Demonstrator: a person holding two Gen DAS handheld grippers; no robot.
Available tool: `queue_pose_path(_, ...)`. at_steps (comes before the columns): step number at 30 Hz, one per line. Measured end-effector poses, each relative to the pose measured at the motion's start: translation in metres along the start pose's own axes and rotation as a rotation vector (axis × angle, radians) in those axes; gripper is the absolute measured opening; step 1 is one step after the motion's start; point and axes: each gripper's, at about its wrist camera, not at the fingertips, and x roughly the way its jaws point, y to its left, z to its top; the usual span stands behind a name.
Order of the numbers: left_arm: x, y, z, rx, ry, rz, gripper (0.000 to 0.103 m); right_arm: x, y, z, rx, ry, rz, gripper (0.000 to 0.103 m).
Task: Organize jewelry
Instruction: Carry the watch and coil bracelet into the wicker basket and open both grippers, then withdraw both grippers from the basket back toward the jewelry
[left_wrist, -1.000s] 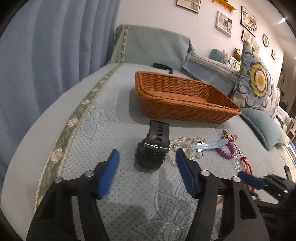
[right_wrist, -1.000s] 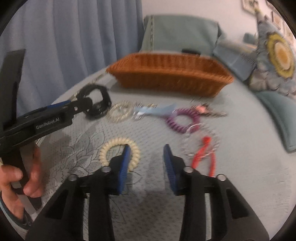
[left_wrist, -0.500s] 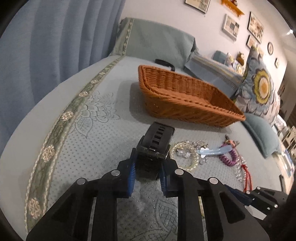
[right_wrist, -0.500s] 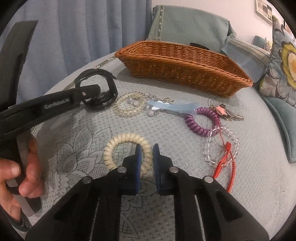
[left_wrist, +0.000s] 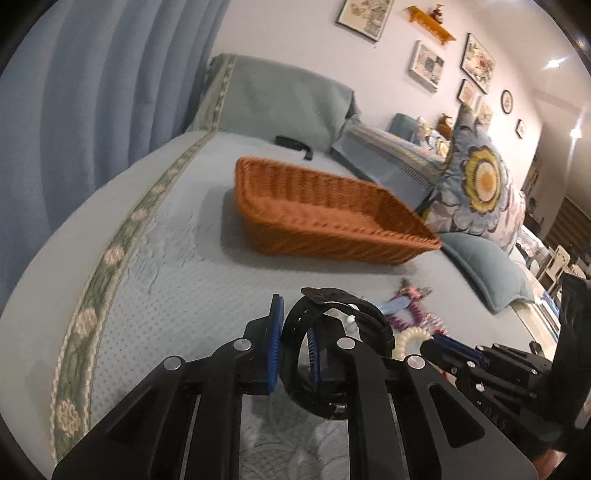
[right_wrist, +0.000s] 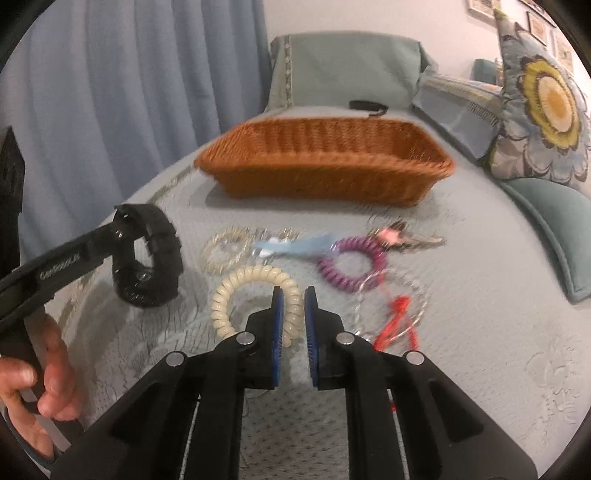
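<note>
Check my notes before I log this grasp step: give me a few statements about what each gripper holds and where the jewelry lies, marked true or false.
1. The left gripper is shut on the black watch. True.
2. The right gripper is shut on the purple coil bracelet. False: it pinches the cream coil bracelet; the purple coil bracelet lies on the bedspread.
3. The wicker basket already holds jewelry. False: nothing shows inside it.
4. The red cord lies on the bedspread, on the purple bracelet's near side in the right wrist view. True.
5. The clear bead bracelet sits inside the basket. False: it lies on the bedspread in front of it.
</note>
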Motion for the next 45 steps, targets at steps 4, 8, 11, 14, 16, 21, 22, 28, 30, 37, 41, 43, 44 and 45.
queue_pose_path(4,-0.006,-0.011,0.017,0.031,-0.032,-0.015,0.01,-0.011,-0.01,0.023,0.018,-0.059,-0.013,0.009)
queue_pose_path(8,-0.002,-0.021,0.045,0.059,-0.049,-0.016,0.01,-0.016,-0.018,0.057,0.014,-0.109,-0.027,0.009)
queue_pose_path(11,0.013,-0.024,0.075,0.052,-0.044,-0.039,0.01,-0.008,-0.025,0.097,0.002,-0.136,-0.055,0.009)
queue_pose_path(14,0.041,-0.022,0.106,0.027,-0.015,-0.052,0.01,0.016,-0.036,0.135,0.0,-0.125,-0.075,0.009)
queue_pose_path(16,0.064,-0.019,0.123,0.007,0.016,-0.057,0.01,0.042,-0.044,0.158,-0.002,-0.087,-0.084,0.009)
queue_pose_path(21,0.13,-0.02,0.146,0.017,0.114,-0.008,0.01,0.106,-0.058,0.183,0.015,0.056,-0.084,0.009)
queue_pose_path(22,0.143,-0.02,0.148,0.02,0.14,-0.002,0.01,0.121,-0.062,0.186,0.021,0.094,-0.085,0.009)
queue_pose_path(28,0.183,-0.023,0.135,0.053,0.234,0.036,0.01,0.154,-0.065,0.176,0.023,0.191,-0.115,0.009)
queue_pose_path(30,0.189,-0.021,0.13,0.061,0.253,0.042,0.011,0.157,-0.067,0.169,0.03,0.205,-0.115,0.009)
queue_pose_path(37,0.17,-0.019,0.127,0.11,0.289,0.039,0.043,0.138,-0.083,0.164,0.105,0.19,-0.083,0.018)
queue_pose_path(41,0.15,-0.018,0.124,0.14,0.317,0.02,0.045,0.109,-0.084,0.158,0.117,0.145,-0.072,0.031)
queue_pose_path(43,0.137,-0.019,0.124,0.157,0.325,0.021,0.045,0.087,-0.084,0.154,0.127,0.118,-0.034,0.031)
queue_pose_path(44,0.134,-0.02,0.124,0.165,0.338,0.019,0.045,0.077,-0.084,0.152,0.133,0.105,-0.017,0.031)
queue_pose_path(45,0.13,-0.021,0.124,0.171,0.353,0.018,0.045,0.066,-0.084,0.15,0.138,0.093,-0.006,0.031)
